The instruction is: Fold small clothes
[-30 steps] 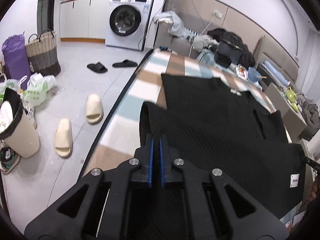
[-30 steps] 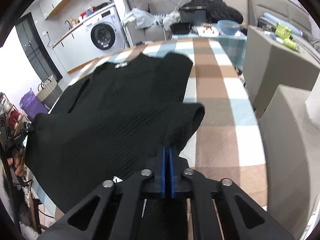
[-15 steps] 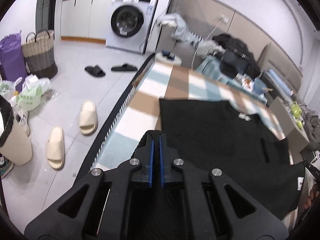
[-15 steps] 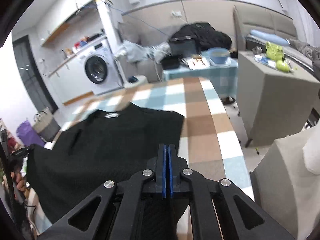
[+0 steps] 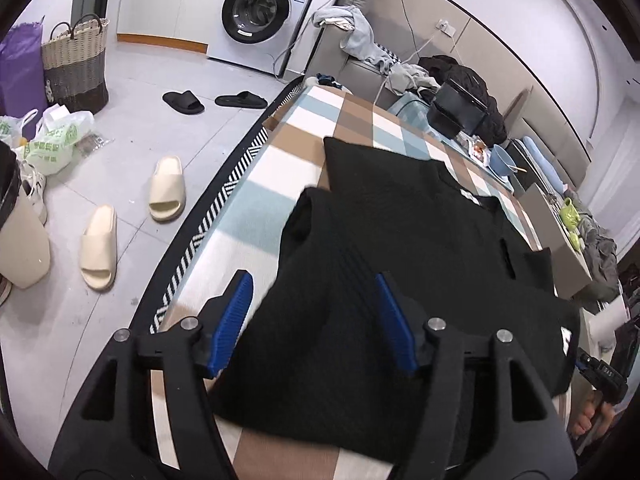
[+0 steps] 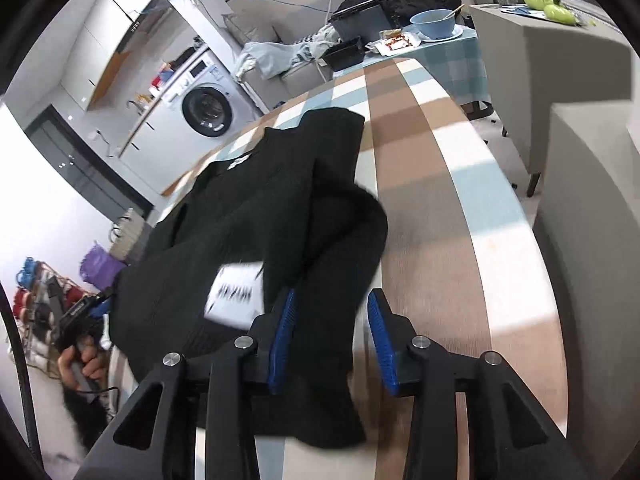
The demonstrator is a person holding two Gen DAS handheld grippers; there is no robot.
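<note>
A black knit garment (image 5: 400, 248) lies on the checked table (image 5: 256, 200), its near part doubled over the rest. My left gripper (image 5: 314, 320) hangs over the garment's left folded edge, its jaws opening, and the blue pads (image 5: 232, 320) stand clear of the cloth below. In the right wrist view the same garment (image 6: 256, 216) shows a white label (image 6: 236, 292) turned up. My right gripper (image 6: 332, 336) is above its right folded edge with jaws opening. Black cloth lies between the pads without being pressed.
The table's striped left edge (image 5: 208, 224) drops to a floor with cream slippers (image 5: 132, 224), black slippers (image 5: 212, 101), bags and a wicker basket (image 5: 76, 64). A washing machine (image 5: 260, 12) stands behind. A grey box (image 6: 532, 52) and a blue bowl (image 6: 434, 24) are to the right. A hand (image 6: 82, 364) holds the other gripper's handle.
Both grippers were shut on the garment's near corners, carried them forward over the body, and now stand open with the cloth dropped as a fold.
</note>
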